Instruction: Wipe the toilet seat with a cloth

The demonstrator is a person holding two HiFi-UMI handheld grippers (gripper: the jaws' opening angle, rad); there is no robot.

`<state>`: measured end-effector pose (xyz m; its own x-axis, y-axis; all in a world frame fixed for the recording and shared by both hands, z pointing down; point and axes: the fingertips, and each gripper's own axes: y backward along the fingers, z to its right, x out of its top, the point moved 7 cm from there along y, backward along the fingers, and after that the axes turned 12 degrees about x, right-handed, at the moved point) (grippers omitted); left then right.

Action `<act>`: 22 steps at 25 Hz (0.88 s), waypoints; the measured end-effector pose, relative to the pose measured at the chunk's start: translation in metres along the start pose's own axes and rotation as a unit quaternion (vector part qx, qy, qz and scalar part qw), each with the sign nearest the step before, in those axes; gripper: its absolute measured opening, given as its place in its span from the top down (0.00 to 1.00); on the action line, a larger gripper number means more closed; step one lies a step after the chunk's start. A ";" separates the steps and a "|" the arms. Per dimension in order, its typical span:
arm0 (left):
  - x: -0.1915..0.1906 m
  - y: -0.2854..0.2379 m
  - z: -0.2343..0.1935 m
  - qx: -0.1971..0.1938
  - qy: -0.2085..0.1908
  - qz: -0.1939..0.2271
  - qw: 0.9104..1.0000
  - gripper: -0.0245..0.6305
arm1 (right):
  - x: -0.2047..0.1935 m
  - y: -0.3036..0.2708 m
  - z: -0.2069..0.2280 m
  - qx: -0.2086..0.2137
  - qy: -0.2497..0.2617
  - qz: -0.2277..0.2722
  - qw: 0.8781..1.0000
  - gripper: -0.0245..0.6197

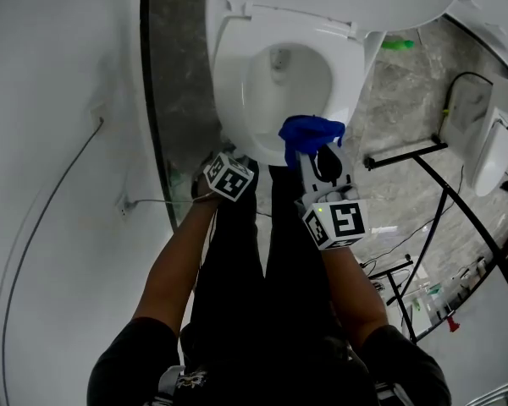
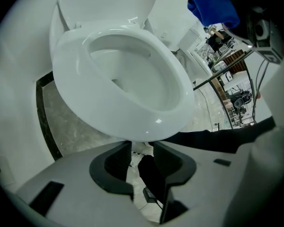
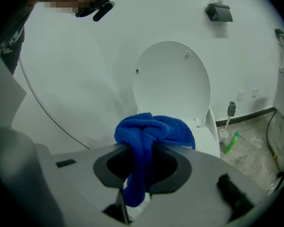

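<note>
The white toilet seat (image 1: 237,74) is down and its lid (image 3: 173,79) is up against the wall. My right gripper (image 1: 309,155) is shut on a bunched blue cloth (image 1: 311,130), held over the seat's front rim. In the right gripper view the cloth (image 3: 151,131) is pinched between the jaws and hangs down below them. My left gripper (image 1: 229,161) hovers at the front left of the seat. In the left gripper view its jaws stand open with nothing between them (image 2: 142,150), just short of the seat's front edge (image 2: 146,126).
A black metal rack (image 1: 440,193) with cables stands to the right on the marble floor. A green bottle (image 3: 230,143) and a toilet brush (image 3: 229,115) sit beside the toilet base. A thin cable (image 1: 51,193) runs along the white wall at left.
</note>
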<state>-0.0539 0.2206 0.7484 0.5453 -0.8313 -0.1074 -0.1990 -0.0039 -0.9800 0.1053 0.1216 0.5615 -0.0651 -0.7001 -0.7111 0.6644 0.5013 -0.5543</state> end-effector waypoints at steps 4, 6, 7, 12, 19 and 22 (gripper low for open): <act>-0.002 -0.008 -0.001 0.000 0.003 -0.001 1.000 0.74 | -0.007 -0.008 0.003 0.001 0.006 -0.007 1.000 0.83; -0.004 -0.009 0.001 -0.004 0.016 0.003 1.000 0.74 | -0.012 -0.011 0.006 0.001 0.010 -0.013 1.000 0.83; -0.007 -0.008 0.000 -0.002 0.024 0.006 1.000 0.74 | -0.014 -0.013 0.007 0.001 0.011 -0.015 1.000 0.83; -0.043 0.003 -0.003 0.032 0.089 0.001 0.996 0.74 | -0.021 -0.035 0.020 0.004 0.046 -0.033 0.998 0.83; -0.061 0.057 -0.030 0.084 0.228 0.103 0.965 0.86 | -0.006 -0.107 0.050 0.008 0.085 -0.042 0.995 0.83; -0.040 0.072 -0.047 0.120 0.249 0.152 0.949 0.95 | -0.005 -0.144 0.059 0.010 0.122 -0.066 0.990 0.83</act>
<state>-0.1279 0.2273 0.6896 0.0270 -0.9334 -0.3579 -0.0622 0.3558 -0.9325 0.0542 0.0228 0.6706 -0.3291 -0.6131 -0.7182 0.6531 0.4015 -0.6421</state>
